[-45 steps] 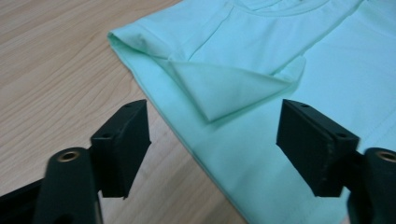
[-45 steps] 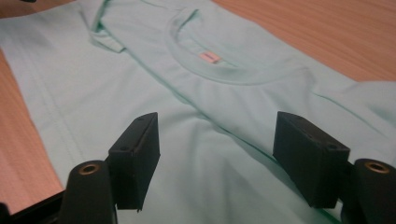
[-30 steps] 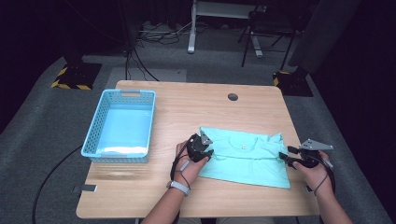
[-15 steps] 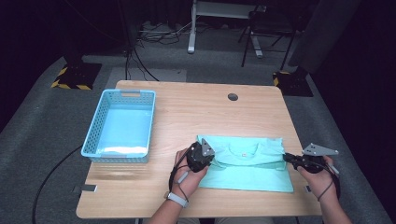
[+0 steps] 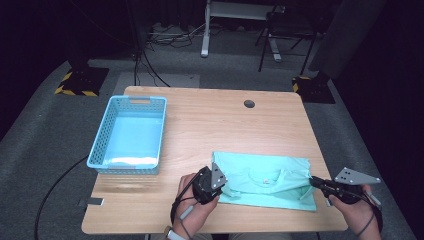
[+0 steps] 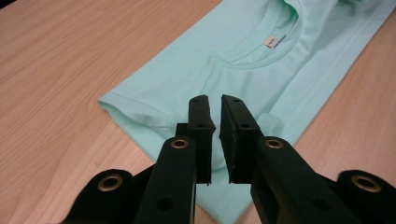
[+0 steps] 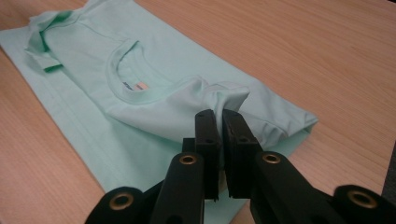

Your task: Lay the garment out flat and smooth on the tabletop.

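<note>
While shirt (image 5: 265,181) lies flat, right fingers (image 7: 219,116) pinch bunched sleeve; left fingers (image 6: 215,105) clenched over hem, grasping nothing.

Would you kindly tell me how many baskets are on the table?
1. The light blue plastic basket stands on the left part of the wooden table, apart from the mint-green T-shirt lying near the front edge. Nothing on the table could hide another.
</note>
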Available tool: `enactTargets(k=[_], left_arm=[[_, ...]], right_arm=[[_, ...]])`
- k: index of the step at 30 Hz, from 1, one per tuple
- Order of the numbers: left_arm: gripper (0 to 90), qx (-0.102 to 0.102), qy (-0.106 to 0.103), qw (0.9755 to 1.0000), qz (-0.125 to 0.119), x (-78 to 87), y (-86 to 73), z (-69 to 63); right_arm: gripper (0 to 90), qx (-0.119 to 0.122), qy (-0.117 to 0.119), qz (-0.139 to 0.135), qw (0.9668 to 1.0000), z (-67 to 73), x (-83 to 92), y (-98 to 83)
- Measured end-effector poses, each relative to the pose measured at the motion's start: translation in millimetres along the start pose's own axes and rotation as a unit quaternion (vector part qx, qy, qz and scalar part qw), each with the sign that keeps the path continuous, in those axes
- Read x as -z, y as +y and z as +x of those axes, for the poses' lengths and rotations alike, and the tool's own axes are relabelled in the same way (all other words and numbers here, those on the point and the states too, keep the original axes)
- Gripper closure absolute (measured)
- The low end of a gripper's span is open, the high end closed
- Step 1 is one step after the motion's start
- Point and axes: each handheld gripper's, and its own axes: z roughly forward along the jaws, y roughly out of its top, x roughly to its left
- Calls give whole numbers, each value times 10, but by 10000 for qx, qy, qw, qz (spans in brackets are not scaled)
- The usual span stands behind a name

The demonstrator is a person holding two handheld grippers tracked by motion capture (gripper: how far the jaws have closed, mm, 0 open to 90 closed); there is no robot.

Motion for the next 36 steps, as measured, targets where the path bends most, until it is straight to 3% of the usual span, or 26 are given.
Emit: enactTargets(k=[4,7,9,12,13,18,21,22,24,28,31,36], left_arm=[[831,14,-85,9999,82,32,-41,-10],[708,252,-181,9994,170,-133,-128,73],[627,397,-240,9989,106,-261,-179,121],[477,666,-390,9969,136,-434,-218,172],[440,666,-390,9969,136,-434,-218,172],[421,684,-375,9967,238,-594,-242,202],[509,667,-444,9963,313,-644,-254,224],[672,619,-557,9957,407,-661,-258,220],[808,612,-591,9953,455,-666,-259,211],[856,496,-560,9963,418,-598,-241,162],[859,370,-484,9980,167,-378,-161,76],[859,159,-456,9988,38,-155,-102,-25]], right_arm=[[868,111,77,-42,9999,80,51,35],[868,112,92,-33,9999,76,19,30],[868,55,76,-6,10000,45,-20,10],[868,-19,94,-5,10000,20,-53,-16],[868,-31,98,-1,9999,13,-63,-25],[868,-84,118,15,9999,10,-80,-51],[868,-93,123,7,9999,12,-80,-63],[868,-119,124,3,9999,15,-77,-73],[868,-127,131,3,9998,17,-75,-79],[868,-126,103,-8,9999,32,-46,-86],[868,-57,76,-34,9999,61,27,-55],[868,87,101,-130,9998,130,130,30]])
